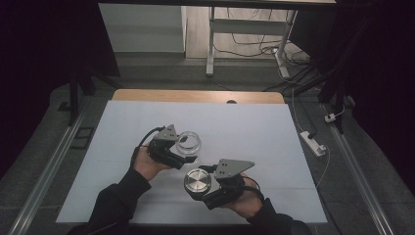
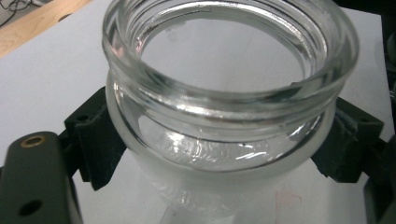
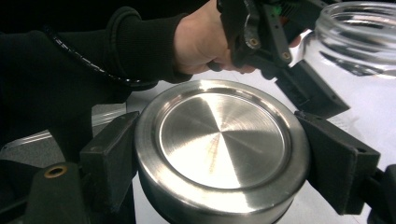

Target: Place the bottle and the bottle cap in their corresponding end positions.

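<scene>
A clear glass jar [image 1: 189, 142] with no lid stands on the white table cover, left of centre. My left gripper [image 1: 185, 152] is shut on it; in the left gripper view the black pads [image 2: 100, 135] press both sides of the glass jar [image 2: 224, 121] below its threaded neck. A round brushed-metal lid [image 1: 197, 181] sits nearer the front, held by my right gripper [image 1: 200, 188]. In the right gripper view the metal lid [image 3: 222, 144] lies flat, top up, between the two pads [image 3: 112, 158], and the glass jar [image 3: 359, 32] shows at the upper right beside the other hand.
A white sheet [image 1: 254, 127] covers the table, with a wooden strip [image 1: 195, 96] along its far edge. Behind it stand a white frame's legs [image 1: 211, 44] and floor cables. A white power strip [image 1: 313, 143] lies on the floor at the right.
</scene>
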{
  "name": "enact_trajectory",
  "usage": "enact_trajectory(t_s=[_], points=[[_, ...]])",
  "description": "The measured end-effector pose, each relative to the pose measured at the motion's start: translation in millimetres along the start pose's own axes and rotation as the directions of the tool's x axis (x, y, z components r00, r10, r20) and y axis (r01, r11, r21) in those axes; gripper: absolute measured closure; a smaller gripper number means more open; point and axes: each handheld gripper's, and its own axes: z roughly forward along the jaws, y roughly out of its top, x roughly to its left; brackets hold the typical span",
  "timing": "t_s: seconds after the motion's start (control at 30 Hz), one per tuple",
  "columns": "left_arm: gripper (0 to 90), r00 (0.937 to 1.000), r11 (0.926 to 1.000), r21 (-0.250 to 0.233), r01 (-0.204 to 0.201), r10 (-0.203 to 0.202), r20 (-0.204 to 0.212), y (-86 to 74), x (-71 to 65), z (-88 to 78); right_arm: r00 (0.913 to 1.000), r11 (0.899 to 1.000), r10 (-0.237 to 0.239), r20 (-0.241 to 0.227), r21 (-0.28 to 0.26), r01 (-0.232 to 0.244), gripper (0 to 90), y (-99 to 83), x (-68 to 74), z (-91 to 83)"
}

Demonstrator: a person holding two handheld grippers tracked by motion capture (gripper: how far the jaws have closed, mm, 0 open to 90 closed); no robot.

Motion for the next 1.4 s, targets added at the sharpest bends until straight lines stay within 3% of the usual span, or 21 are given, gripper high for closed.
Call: enact_trajectory(t_s=[0.47,0.97,1.4], points=[[15.6,1.0,1.0,-0.004,-0.001,0.001,0.0,7.0,4.9,10.3,1.0,1.0,-0.007,0.004,0.021,0.007,18.4,-10.6,5.7,4.9],[15.7,0.9995,0.9996,-0.003,0.028,-0.028,-0.016,8.5,15.7,23.6,1.0,0.999,-0.002,0.001,0.048,0.002,18.4,-22.2,9.9,13.6],[15.7,0.9969,0.9985,0.007,0.055,-0.054,-0.057,-0.6,25.1,34.3,0.9996,0.996,-0.022,0.019,0.088,0.021,18.4,-39.0,3.7,27.6]])
